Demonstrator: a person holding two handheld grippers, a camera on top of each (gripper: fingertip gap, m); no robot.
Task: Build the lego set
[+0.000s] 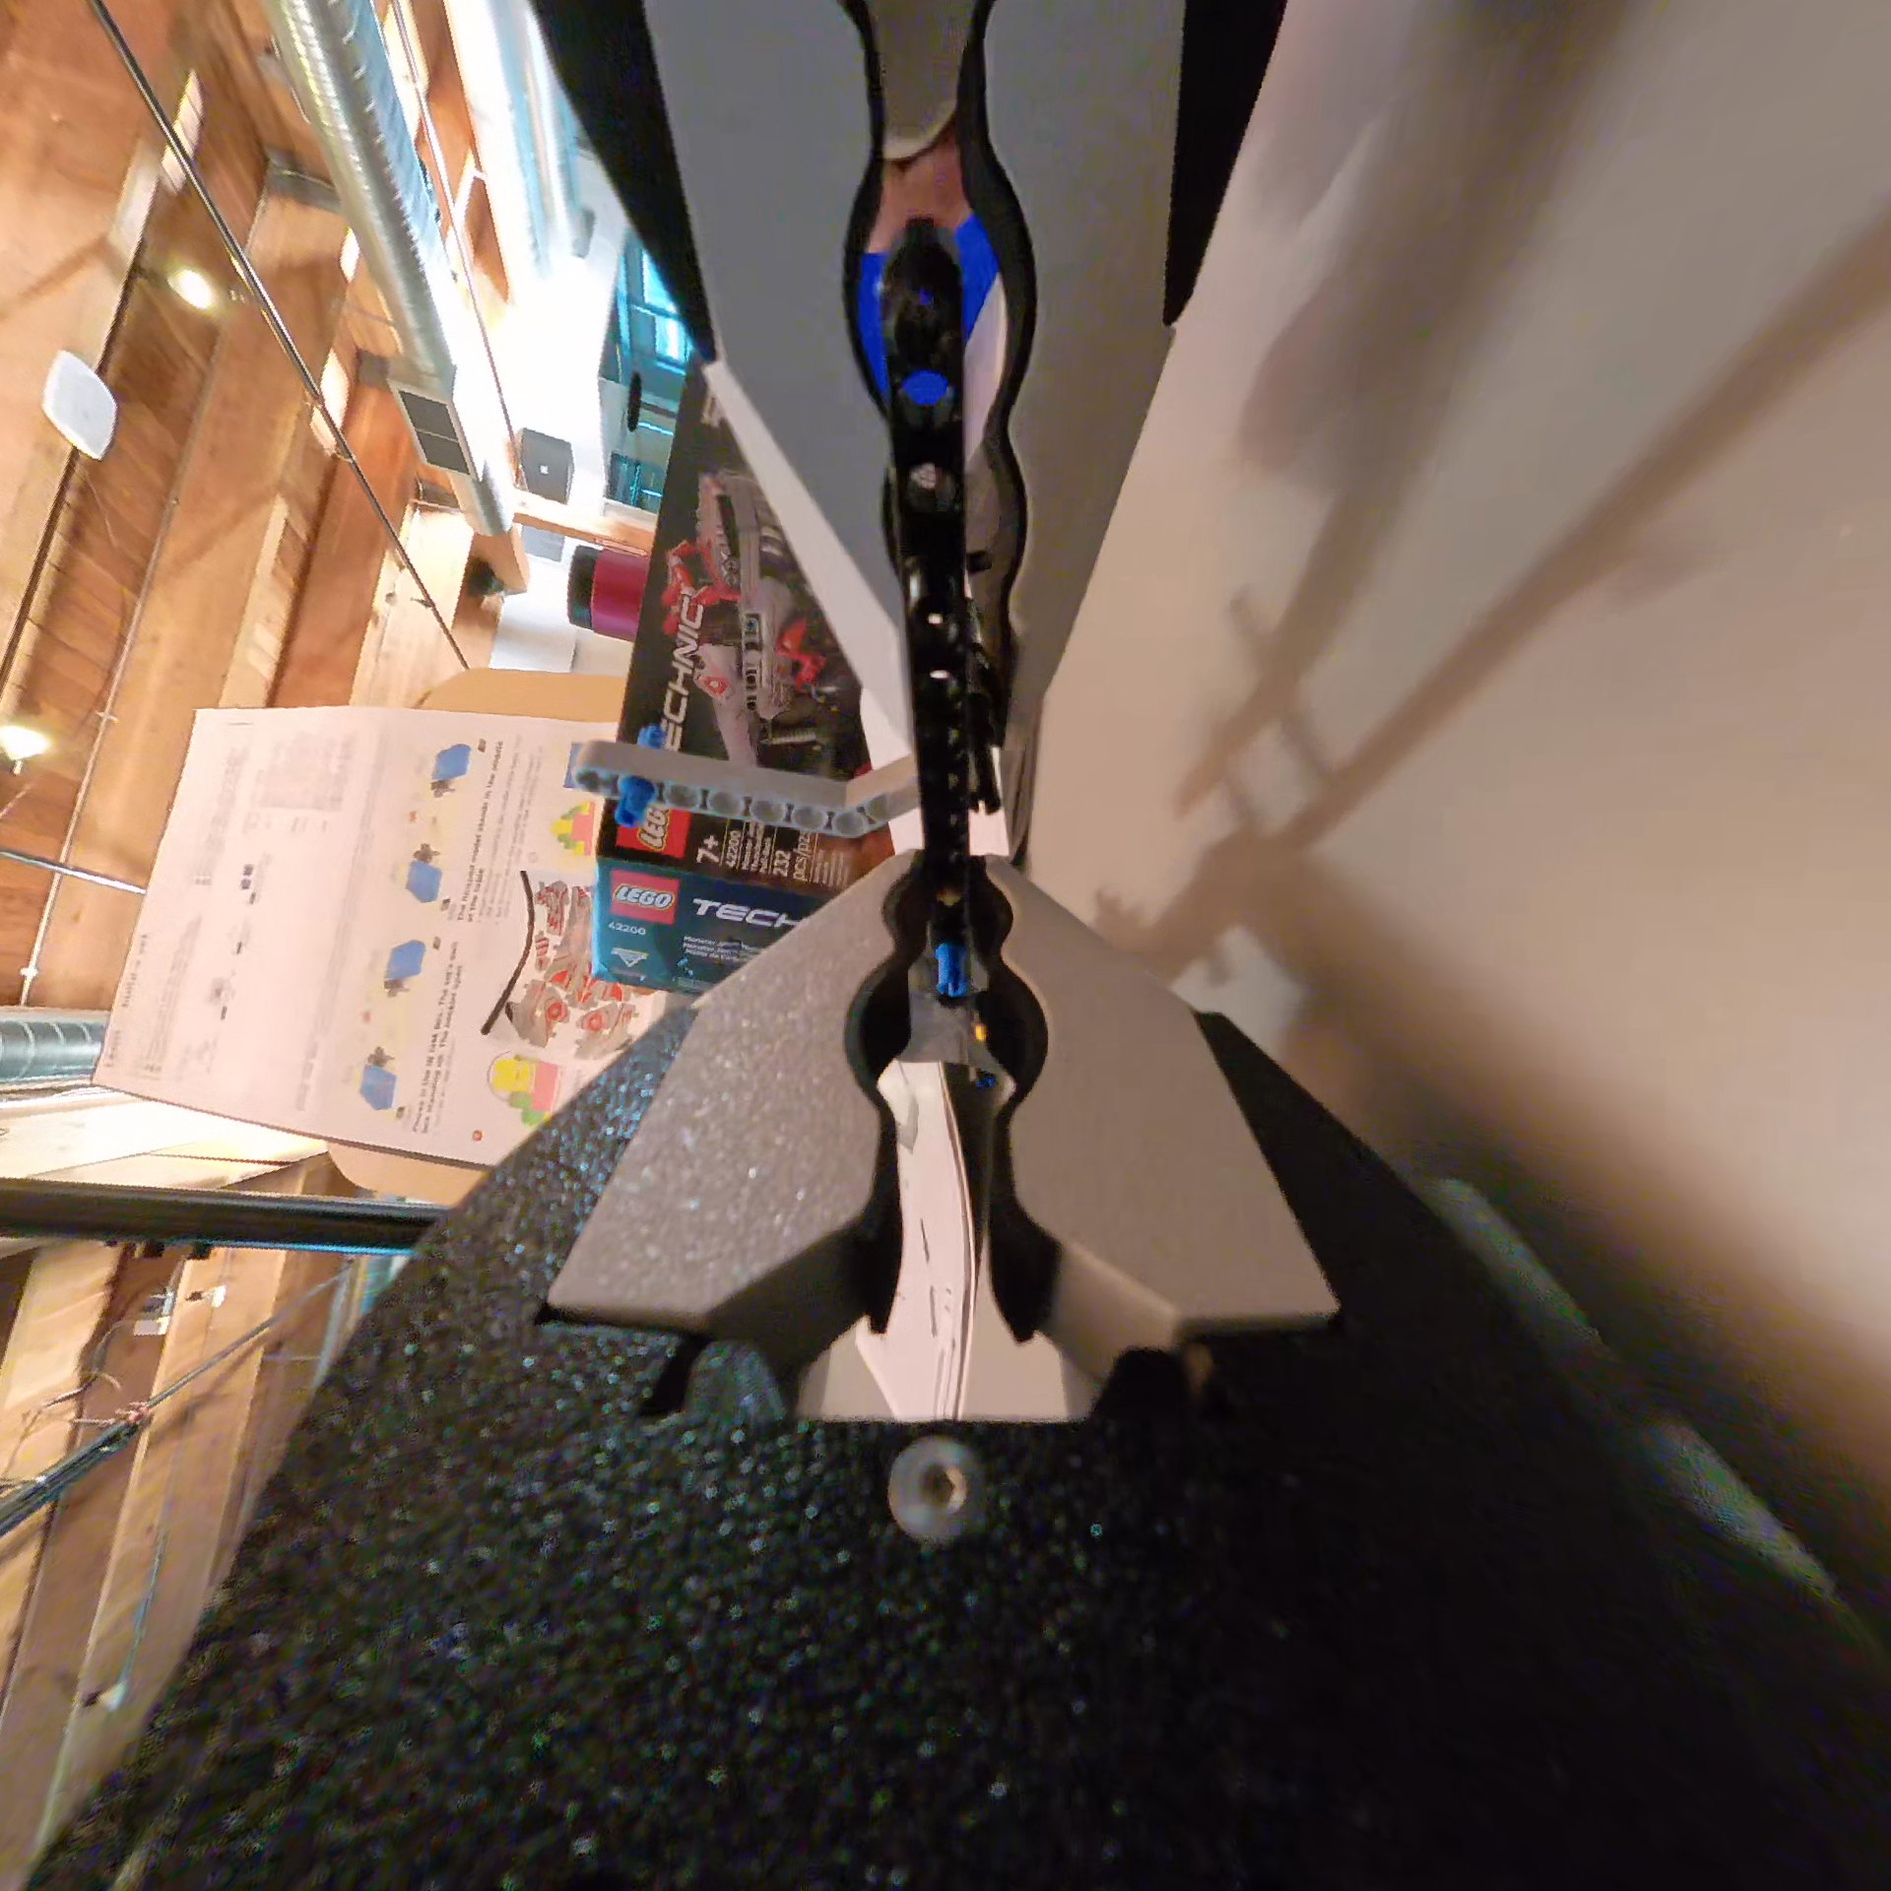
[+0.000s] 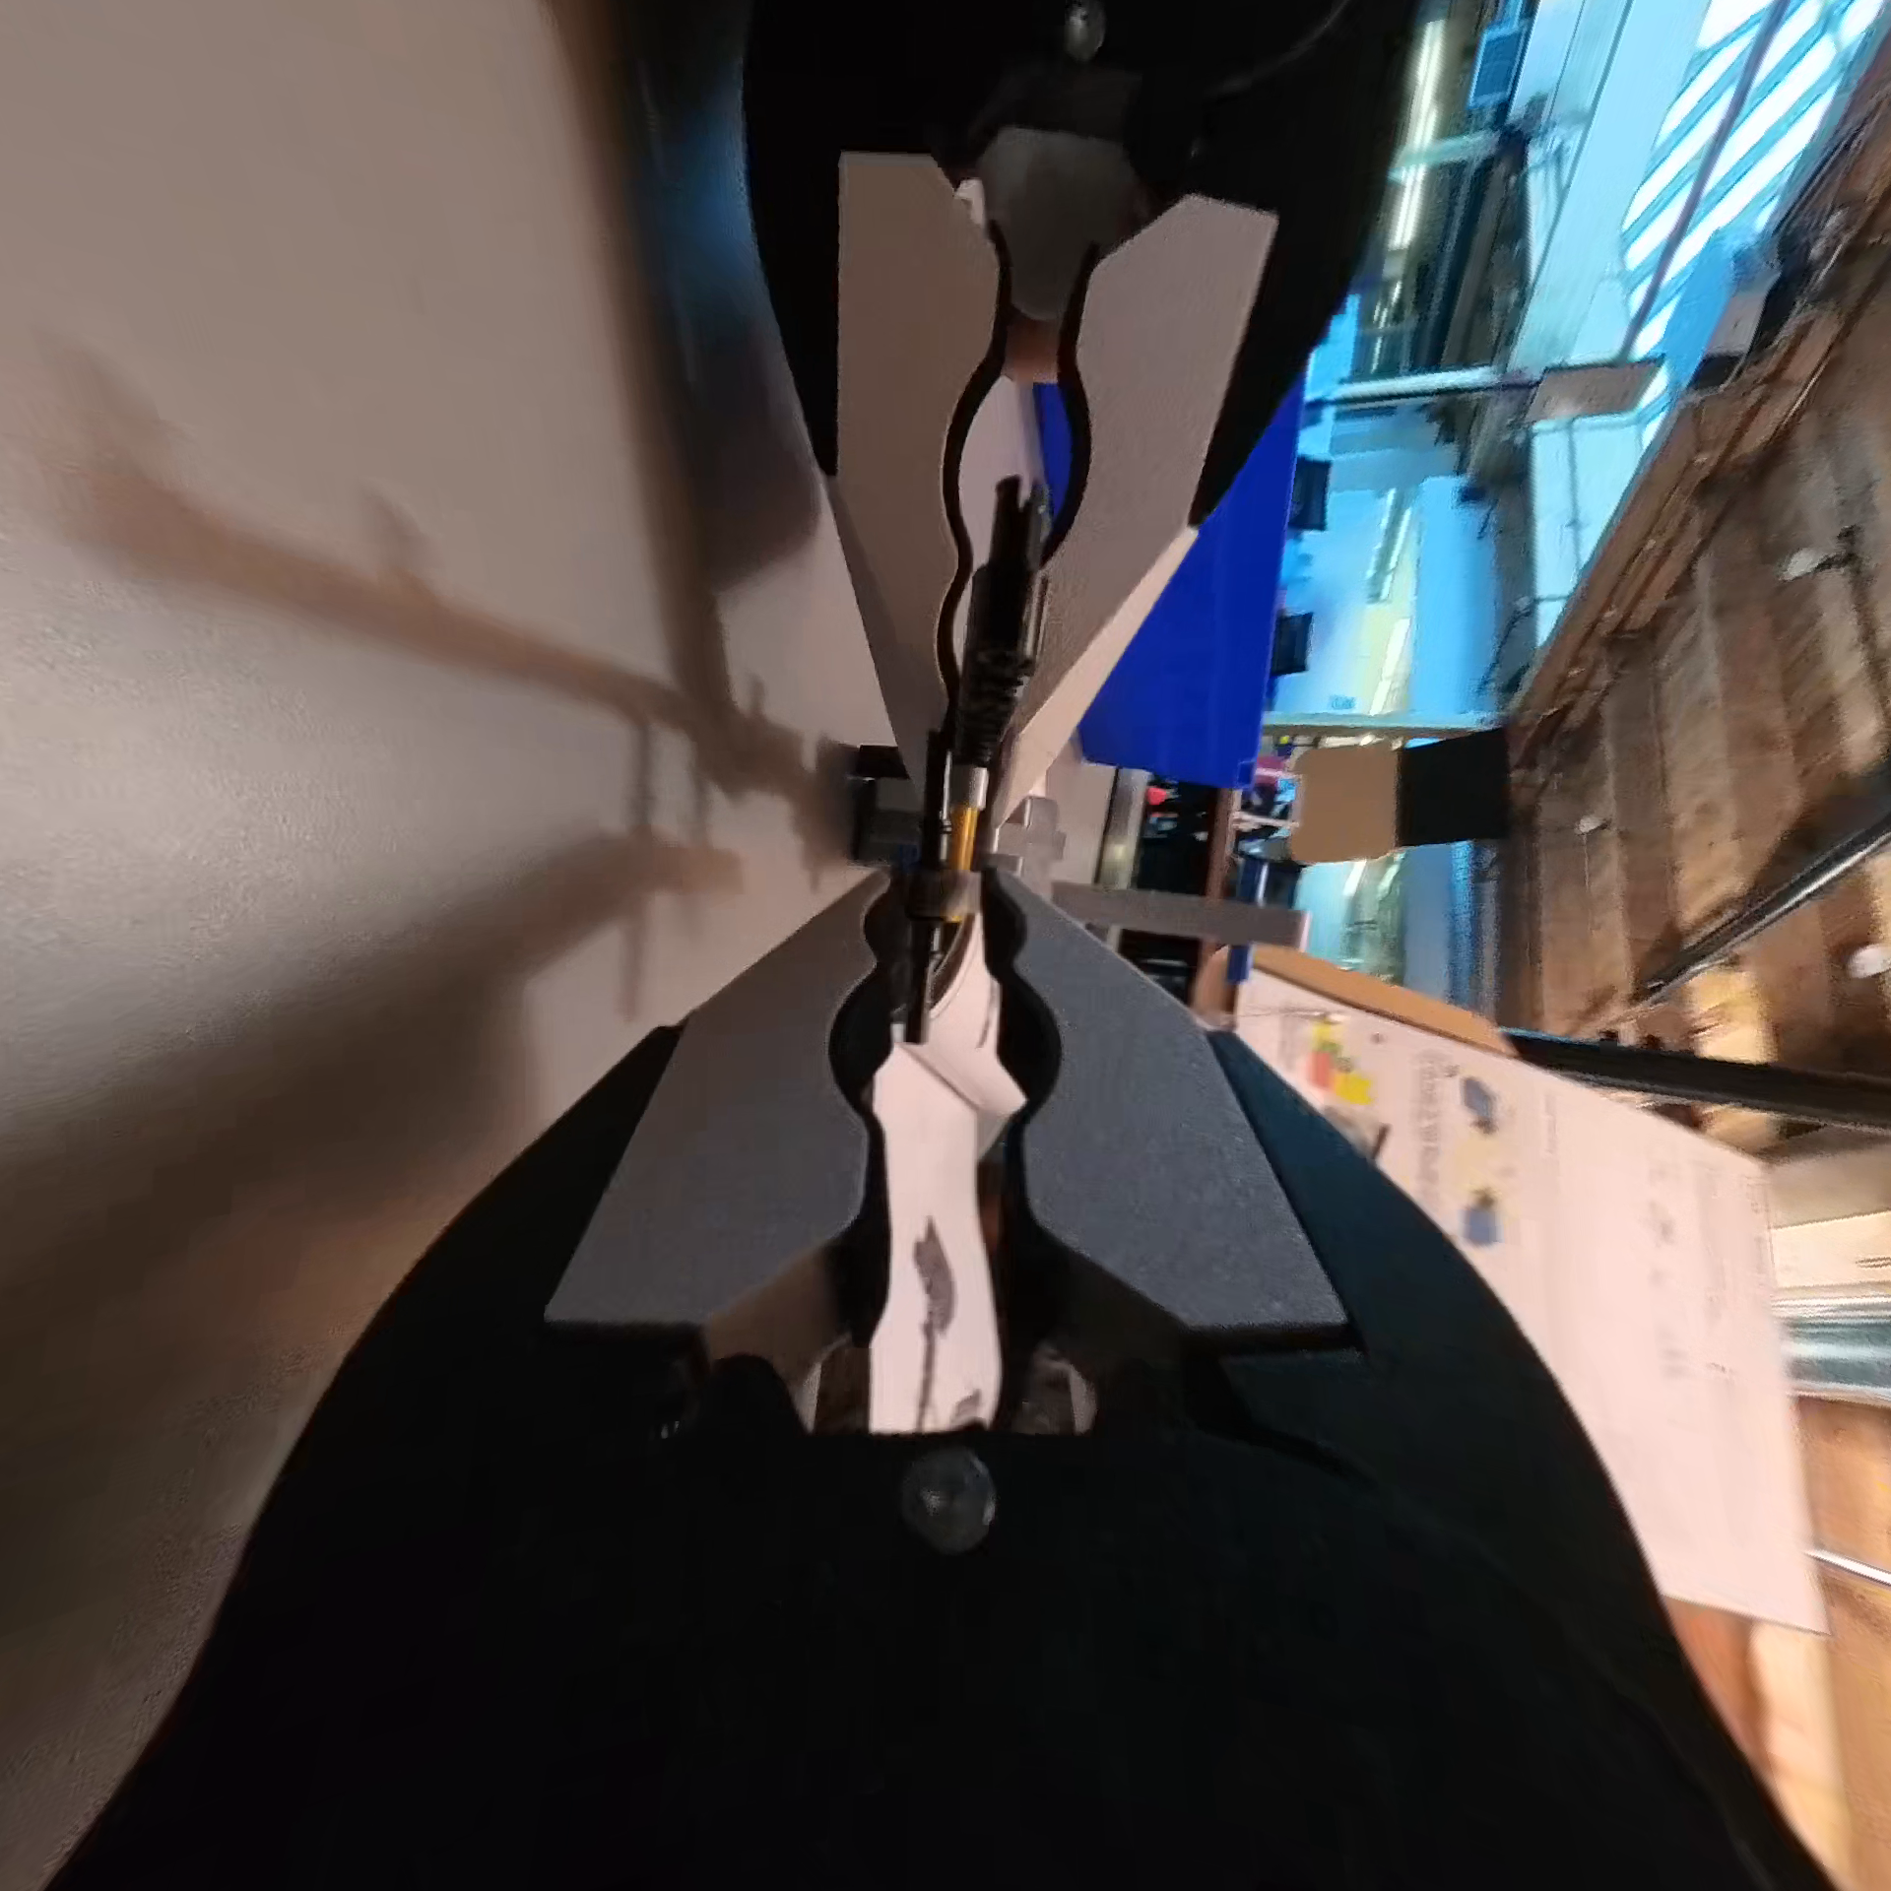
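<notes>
Clamping noted: left gripper [image 1: 947, 870] closed on black beam assembly [image 1: 936, 614]. Right gripper [image 2: 947, 870] closed on shock absorber [image 2: 967, 808]. Lego box [image 1: 716, 819] stood far left.

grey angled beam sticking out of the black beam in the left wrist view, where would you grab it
Grip the grey angled beam on its long straight run, between the blue pin and the bend, pinching its flat faces. Come from its free end side, away from the black beam that both grippers hold: that stretch is bare and clear of fingers.
</notes>
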